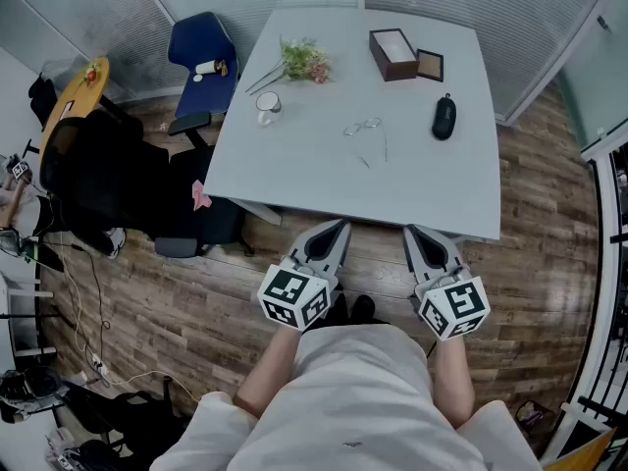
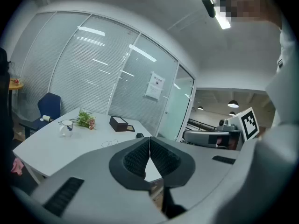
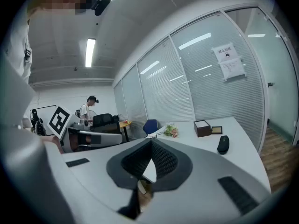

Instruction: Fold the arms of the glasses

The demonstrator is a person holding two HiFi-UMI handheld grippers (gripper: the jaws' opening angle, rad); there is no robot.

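**A:** Whereabouts of the glasses (image 1: 365,130)?

**B:** Lying on the grey table (image 1: 294,180), roughly mid-top, between the glass mug (image 1: 267,108) and the dark oval case (image 1: 444,118). Well apart from both, and touched by neither gripper.

**A:** And the grippers?

**B:** Held low in front of the near table edge, not yet over the top. Left gripper (image 1: 340,226): closed tight, pad against pad, gripping nothing. Right gripper (image 1: 412,232): likewise pressed together and empty.

**A:** Handling?

**B:** Probably very light. Thin wire frame by the look of it, so easily bent, and apt to skate on the smooth top. Best steadied gently at the front, by the bridge or a rim corner, with one gripper. Then taken near the tip of an arm with the other and swung inward about the hinge. Never squeezed across a lens: fragile and quick to smudge.

**A:** Pointing which way?

**B:** Seemingly front turned toward the far side, with both arms spread open and trailing back toward the near edge, one splayed a little. Long axis of the front running roughly left to right, slightly tilted, with the arms lying across that. Too small to tell whether right way up.
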